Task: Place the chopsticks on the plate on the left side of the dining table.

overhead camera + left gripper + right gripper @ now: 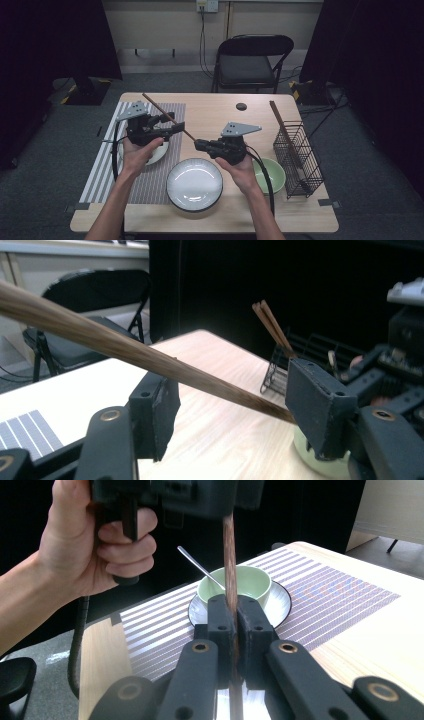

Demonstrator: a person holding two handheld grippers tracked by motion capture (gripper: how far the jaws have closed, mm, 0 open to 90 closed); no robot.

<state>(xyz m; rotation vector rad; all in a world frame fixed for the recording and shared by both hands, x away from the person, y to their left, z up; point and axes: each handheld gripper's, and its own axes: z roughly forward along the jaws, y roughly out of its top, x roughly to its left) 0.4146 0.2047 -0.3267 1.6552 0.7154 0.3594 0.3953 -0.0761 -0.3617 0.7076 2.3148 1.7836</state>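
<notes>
Between the clamped jaws of the right gripper [234, 630] sits one end of a brown chopstick [167, 116], which slants up toward ten o'clock through the left gripper [172, 129], whose jaws stand apart around it without pressing. At six o'clock below both lies a white plate [194, 184]; at three o'clock, a wire basket [300, 160].

Light wood counter [215, 107] with rounded corners, sitting on grey carpet. On its left half there's a striped placemat [150, 182] with a white saucer [159, 152] on it — a pale green bowl [235, 582] sits in that saucer. Front and centre is a white plate [194, 184]. Right side: another green bowl [272, 174], touching a black wire basket [298, 159] — small dark disc [241, 106] near the back edge.
</notes>
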